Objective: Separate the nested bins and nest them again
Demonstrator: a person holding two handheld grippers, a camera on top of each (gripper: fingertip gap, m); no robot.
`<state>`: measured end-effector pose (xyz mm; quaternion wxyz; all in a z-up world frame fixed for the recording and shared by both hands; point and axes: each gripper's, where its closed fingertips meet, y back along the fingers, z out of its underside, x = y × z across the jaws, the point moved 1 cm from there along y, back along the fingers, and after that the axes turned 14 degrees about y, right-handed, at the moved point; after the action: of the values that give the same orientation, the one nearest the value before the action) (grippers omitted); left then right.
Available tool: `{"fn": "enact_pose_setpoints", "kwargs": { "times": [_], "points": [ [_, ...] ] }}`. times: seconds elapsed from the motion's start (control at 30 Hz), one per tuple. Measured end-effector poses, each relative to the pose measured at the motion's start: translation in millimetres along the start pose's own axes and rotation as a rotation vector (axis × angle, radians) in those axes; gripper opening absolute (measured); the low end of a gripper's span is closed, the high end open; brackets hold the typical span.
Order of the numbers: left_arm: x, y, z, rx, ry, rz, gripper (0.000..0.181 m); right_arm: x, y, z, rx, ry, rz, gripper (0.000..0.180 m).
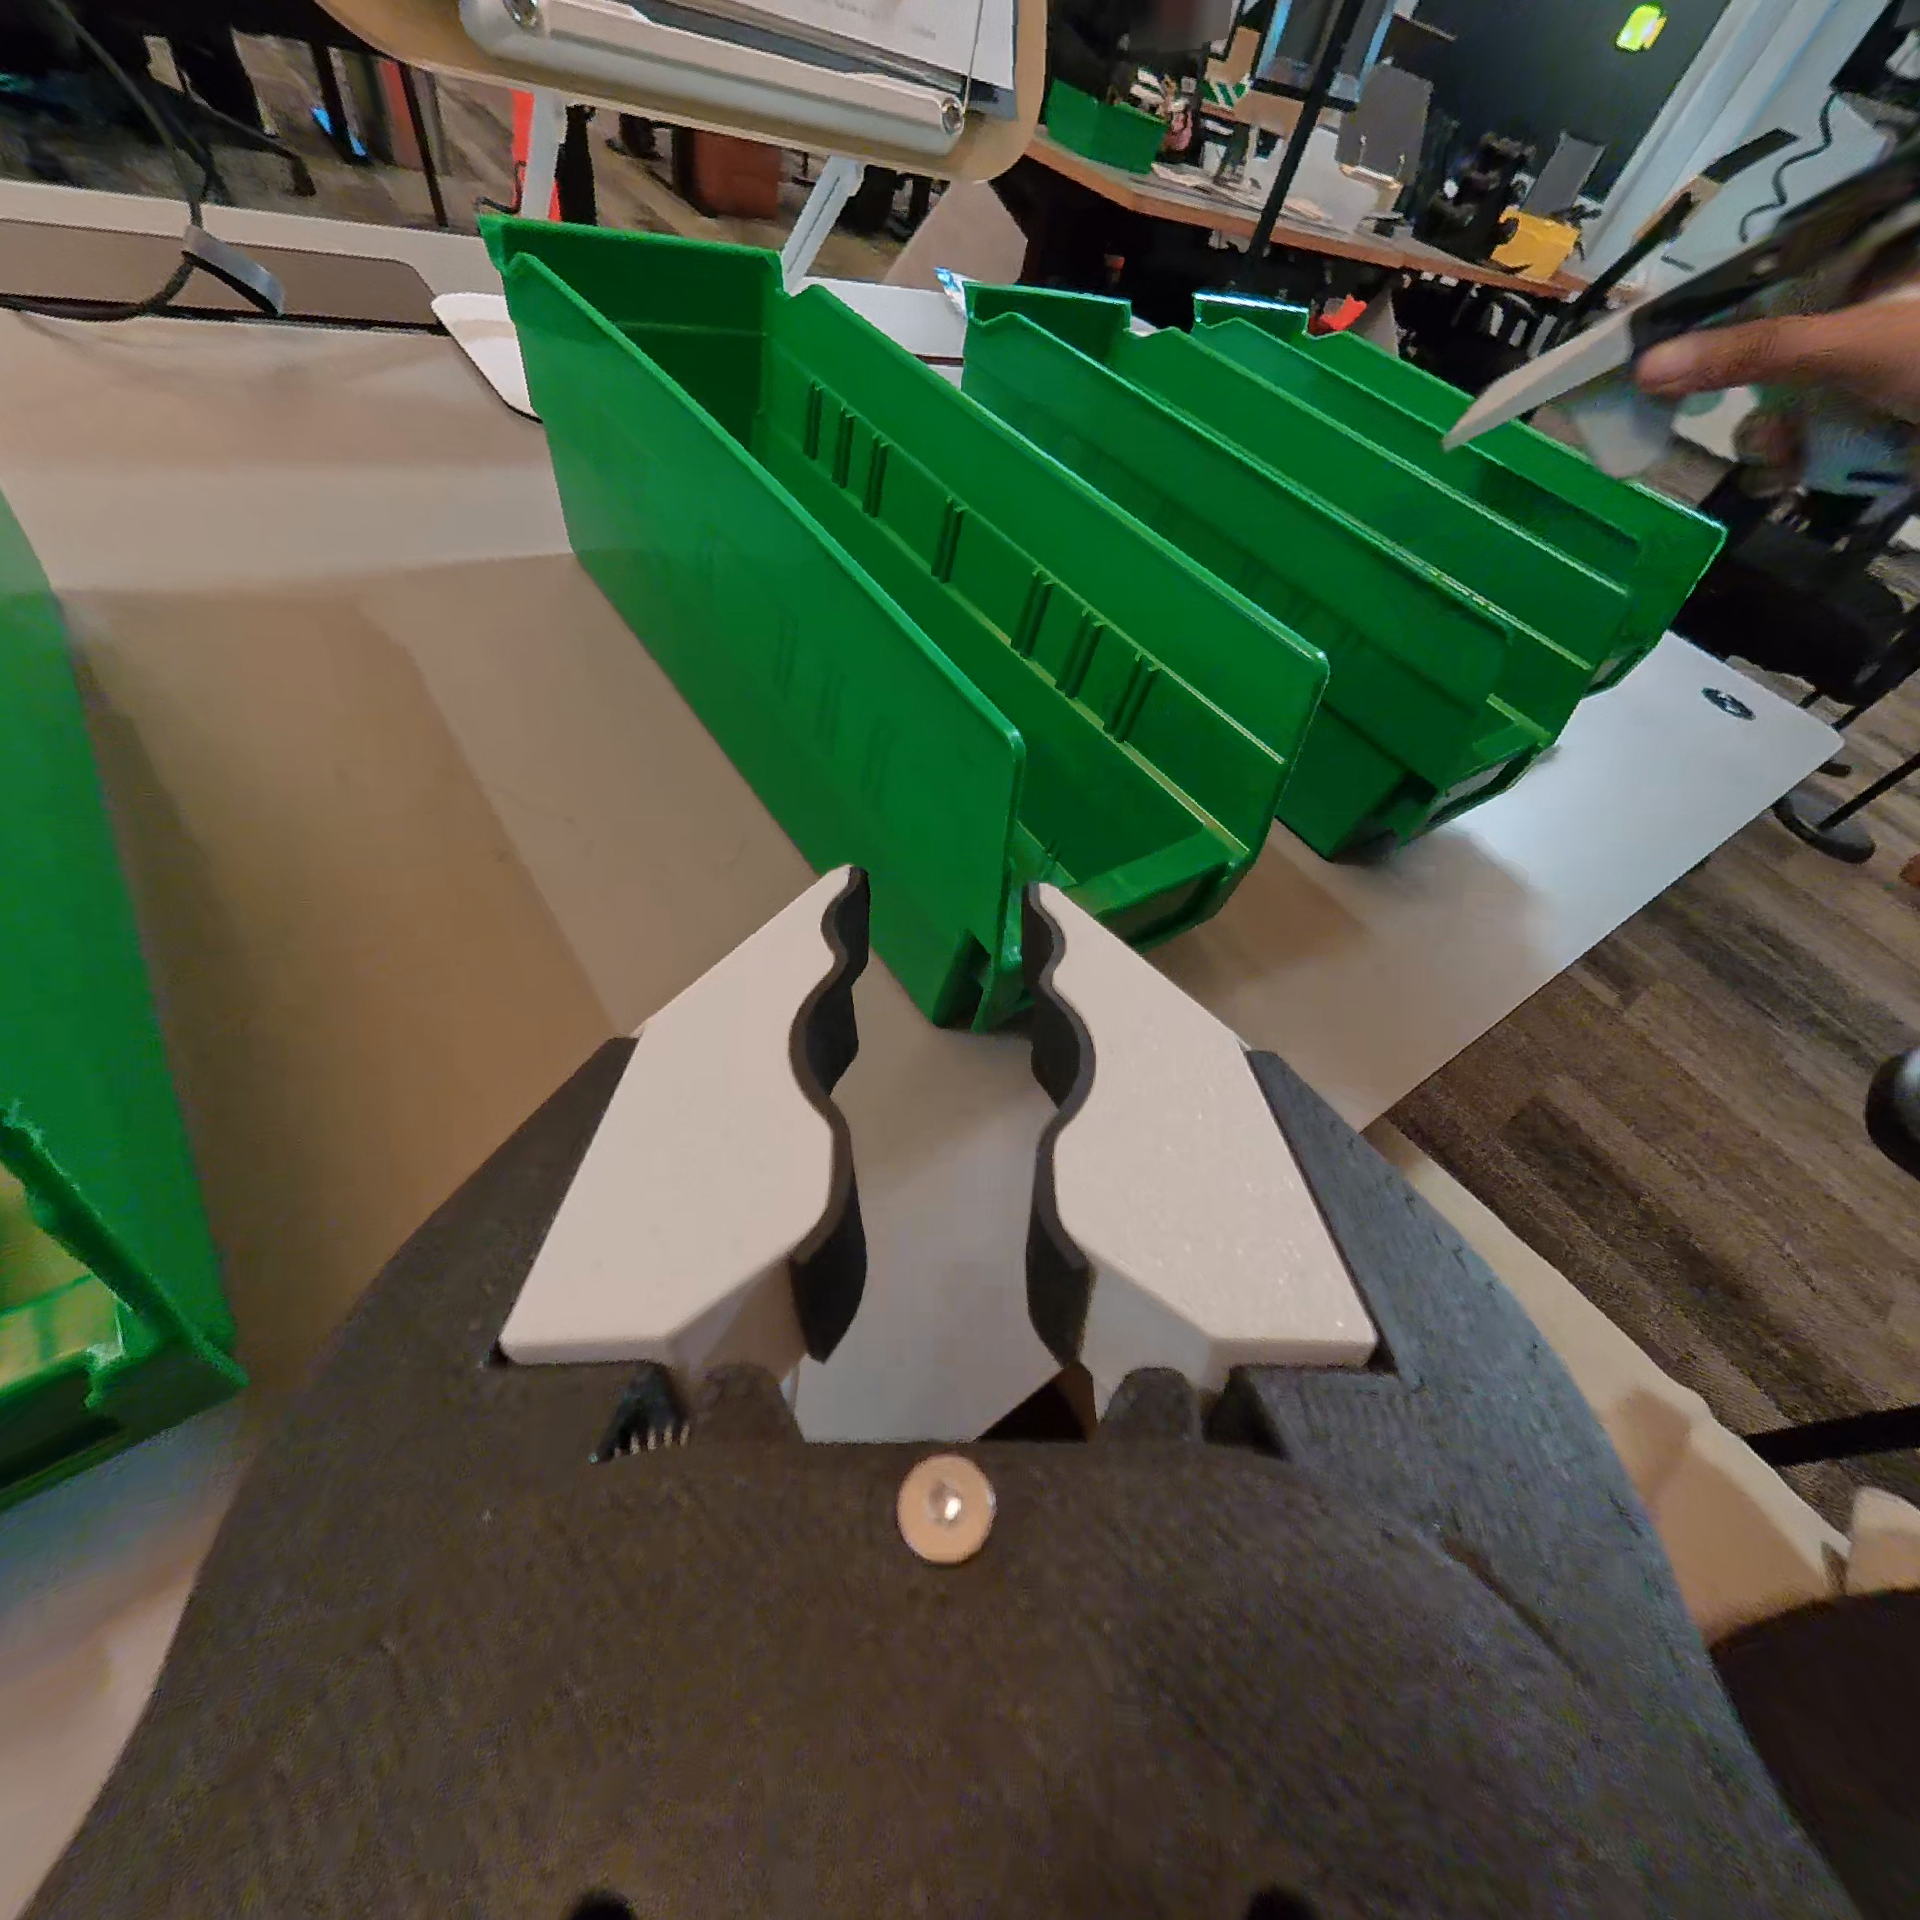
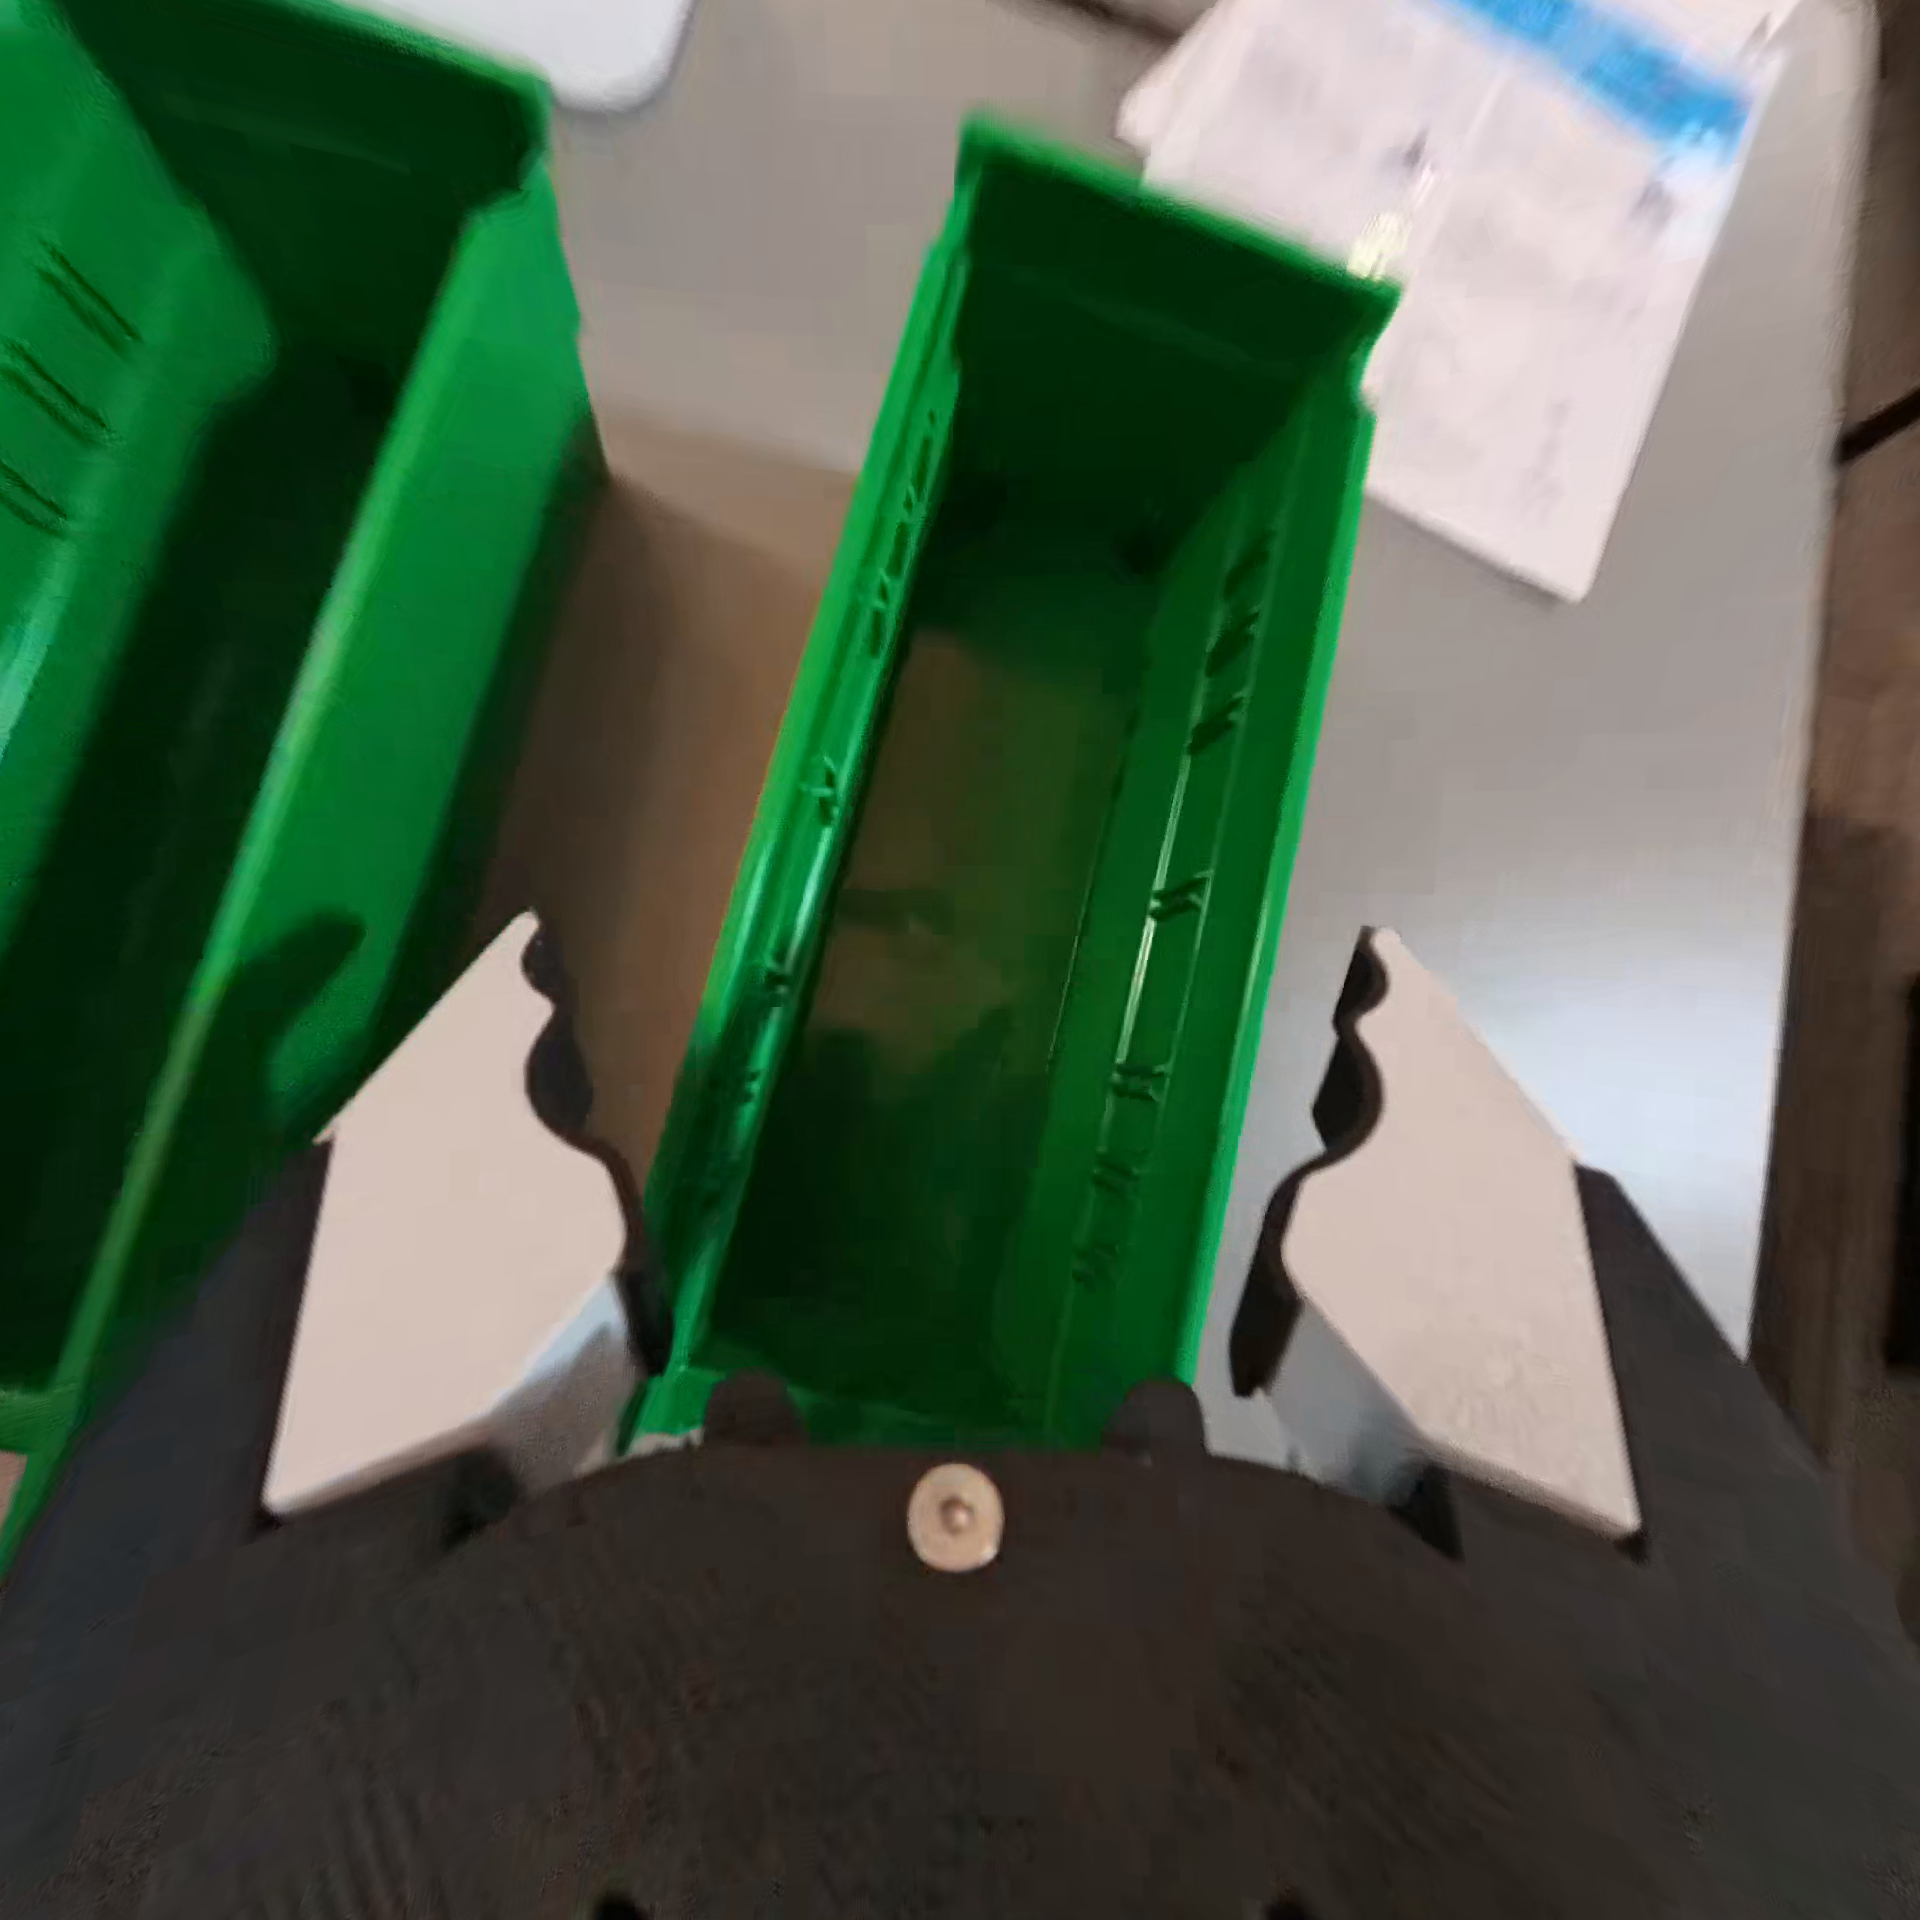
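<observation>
Here the left gripper is clenched on the near corner of a long green bin, pinching the end of its side wall; that bin stands on the beige table, running away toward the far edge. Beside it, nearer the table's right edge, two more green bins lie close together. The right gripper is released, its fingers spread either side of a narrow green bin, above its open top, beside another bin and a paper sheet.
</observation>
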<state>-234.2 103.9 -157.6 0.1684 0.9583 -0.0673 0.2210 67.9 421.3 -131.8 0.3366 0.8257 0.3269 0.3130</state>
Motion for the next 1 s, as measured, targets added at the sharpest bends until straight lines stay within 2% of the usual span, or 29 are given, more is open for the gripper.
{"fn": "enact_pose_setpoints", "kwargs": {
  "times": [0.13, 0.23, 0.4, 0.53, 0.67, 0.8, 0.9, 1.0],
  "points": [
    [-2, 4, 2, -0.014, 0.000, -0.001, 0.027, 2, -33, 15, -0.228, -0.036, -0.141, 0.138],
    [-6, 7, 2, -0.016, 0.022, 0.001, 0.028, 4, -39, 18, -0.307, -0.068, -0.203, 0.132],
    [-10, 13, 0, -0.007, 0.126, 0.038, 0.028, 7, -36, 13, -0.300, -0.065, -0.234, 0.107],
    [-8, 15, 0, -0.004, 0.176, 0.065, 0.029, 18, -23, -3, -0.228, -0.112, -0.222, 0.105],
    [-3, 13, -1, -0.002, 0.144, 0.065, 0.028, 28, 6, -33, -0.138, -0.133, -0.207, 0.103],
    [2, 12, -9, 0.040, 0.083, 0.053, 0.028, 14, 46, -85, -0.019, -0.097, -0.234, 0.102],
    [1, 16, -22, 0.114, 0.029, 0.025, 0.030, -28, 79, -134, 0.067, -0.023, -0.307, 0.102],
    [-2, 27, -40, 0.220, 0.008, -0.004, 0.034, -96, 110, -181, 0.127, 0.082, -0.417, 0.102]
  ]
}}
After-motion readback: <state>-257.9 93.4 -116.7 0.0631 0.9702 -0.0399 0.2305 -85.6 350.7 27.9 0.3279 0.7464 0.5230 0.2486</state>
